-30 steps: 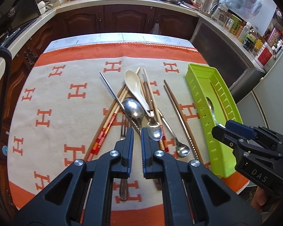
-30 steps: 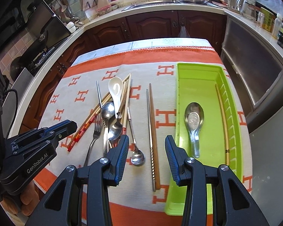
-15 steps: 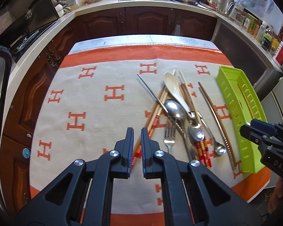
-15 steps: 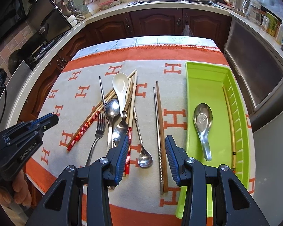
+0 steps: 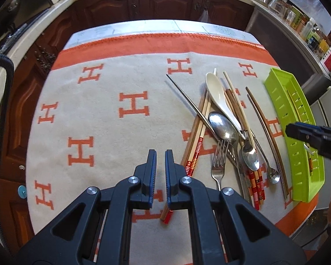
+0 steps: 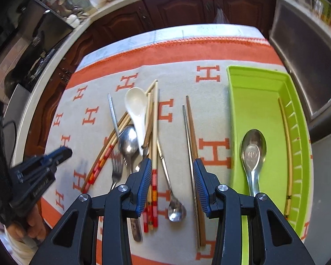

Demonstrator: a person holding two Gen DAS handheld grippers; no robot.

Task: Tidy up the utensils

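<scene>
While the left gripper (image 5: 160, 154) hangs with its jaws together and nothing between them, over bare cloth at the pile's seven o'clock side, the right gripper (image 6: 172, 165) stands with its jaws apart and empty above the near ends of the utensils. Just under the right gripper lie red-banded chopsticks (image 6: 154, 190), a small steel spoon (image 6: 176, 209) and a steel-and-wood chopstick pair (image 6: 194, 159) running toward twelve o'clock. Beyond them sits the tangle: a fork (image 5: 219, 159), a large steel spoon (image 5: 222, 125) and a white ceramic soup spoon (image 5: 218, 95) lying across wooden chopsticks. At three o'clock of the pile the green plastic tray (image 6: 253, 92) holds a steel soup spoon (image 6: 252, 152) in its wide compartment and one yellowish chopstick (image 6: 286, 145) along its slotted right wall. All rests on an orange-bordered H-patterned cloth (image 5: 99, 110), with dark wooden cabinets (image 5: 165, 2) farthest off.
</scene>
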